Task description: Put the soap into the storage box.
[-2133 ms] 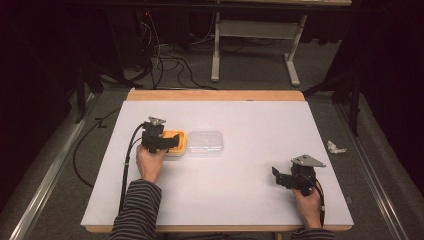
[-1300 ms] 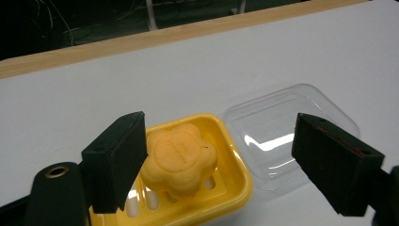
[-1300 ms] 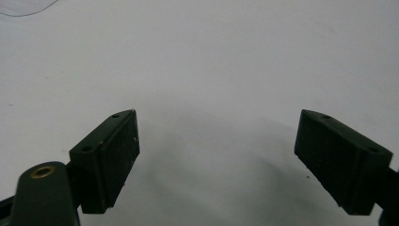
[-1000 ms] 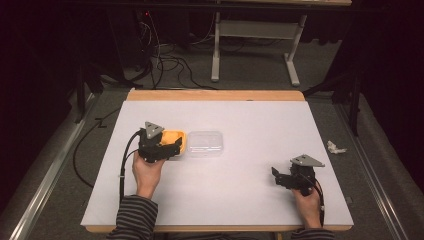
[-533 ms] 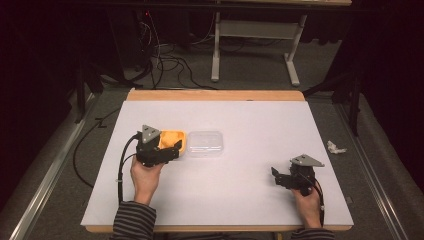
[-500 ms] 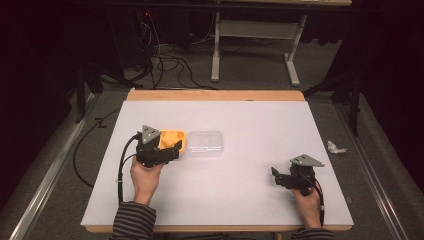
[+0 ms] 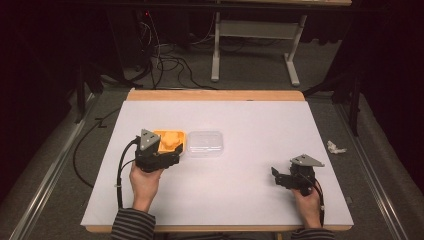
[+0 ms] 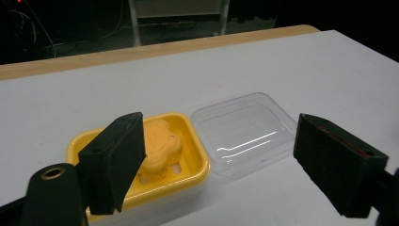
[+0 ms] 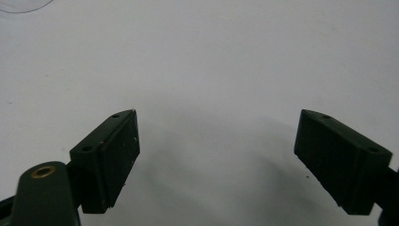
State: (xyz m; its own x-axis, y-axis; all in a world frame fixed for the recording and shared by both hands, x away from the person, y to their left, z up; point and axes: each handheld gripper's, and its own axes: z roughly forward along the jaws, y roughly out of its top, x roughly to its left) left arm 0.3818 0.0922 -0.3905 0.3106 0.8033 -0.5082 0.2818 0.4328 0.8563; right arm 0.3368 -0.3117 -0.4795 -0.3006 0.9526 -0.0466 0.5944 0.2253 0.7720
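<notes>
A yellow tray [image 7: 182, 135] [image 8: 201, 165] sits left of centre on the white table [image 7: 260, 125], with an orange moulded piece [image 7: 171, 138] [image 8: 162, 141] lying in it. A clear plastic lid [image 7: 205, 144] [image 8: 244, 132] lies flat, touching the tray's right side. My left gripper [image 7: 172, 157] [image 8: 219, 157] hovers just on the near side of the tray; its jaws have just opened a little and stand open with nothing between them. My right gripper [image 7: 276, 177] [image 9: 216, 160] rests open over bare table near the front right, holding nothing.
The table's far edge is a wooden strip [image 7: 215, 95]. A crumpled white scrap [image 7: 336, 147] lies just off the table's right side. A black cable [image 7: 120, 172] trails from the left gripper toward the front edge. Desk legs and cables stand on the floor behind.
My left gripper has drawn back from over the yellow tray toward the near edge of the table. The tray, the lid and the right gripper have stayed put.
</notes>
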